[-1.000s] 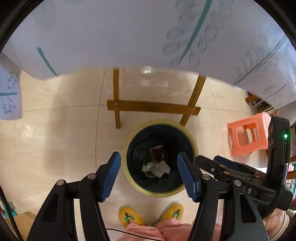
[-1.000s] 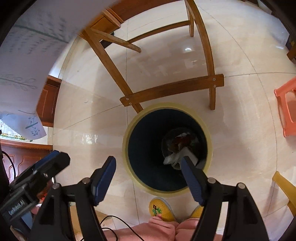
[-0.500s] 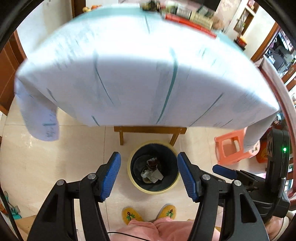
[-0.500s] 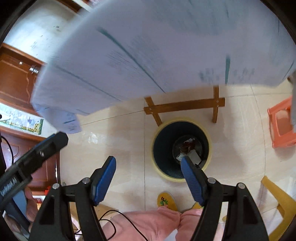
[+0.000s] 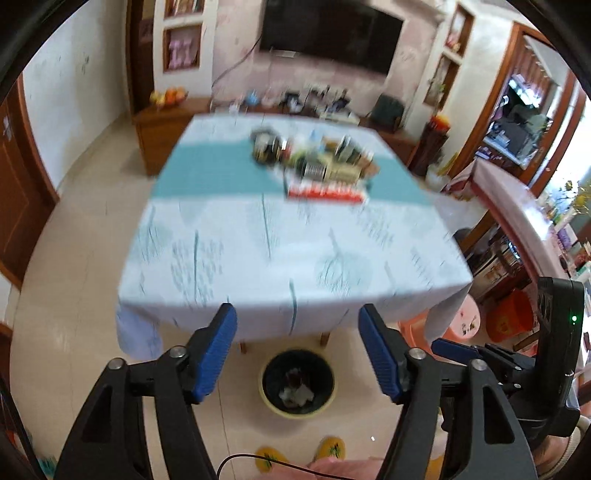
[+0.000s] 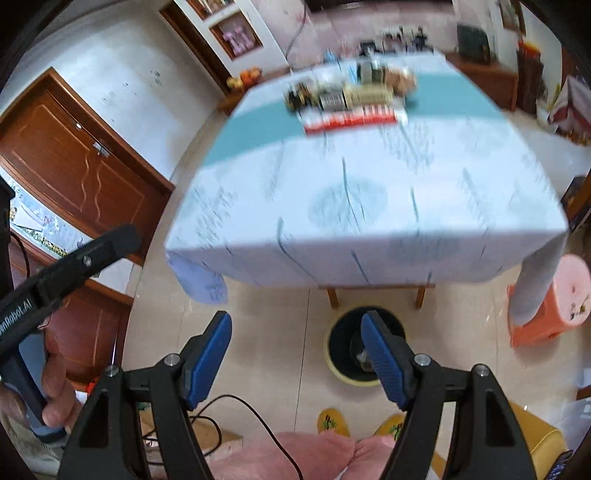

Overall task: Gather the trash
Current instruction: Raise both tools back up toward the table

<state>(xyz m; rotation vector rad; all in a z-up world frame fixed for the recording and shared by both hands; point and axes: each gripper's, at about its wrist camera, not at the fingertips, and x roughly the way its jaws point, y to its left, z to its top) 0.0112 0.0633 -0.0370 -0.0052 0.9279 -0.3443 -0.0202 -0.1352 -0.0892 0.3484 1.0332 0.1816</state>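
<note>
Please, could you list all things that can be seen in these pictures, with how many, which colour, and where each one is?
table: one, white cloth with teal band, middle of room
pile of items: blurred, count unclear, mixed colours with a red and white pack in front, far part of the table
trash bin: one, dark inside with yellow rim, on floor by the near table edge, pale scraps inside
plastic stool: one, orange-pink, floor right of the table
television: one, black, far wall
door: one, brown wood, left wall
slippers: two, yellow, floor at bottom
left claw: one, black with blue pads, open, empty
right claw: one, same colours, open, empty
</note>
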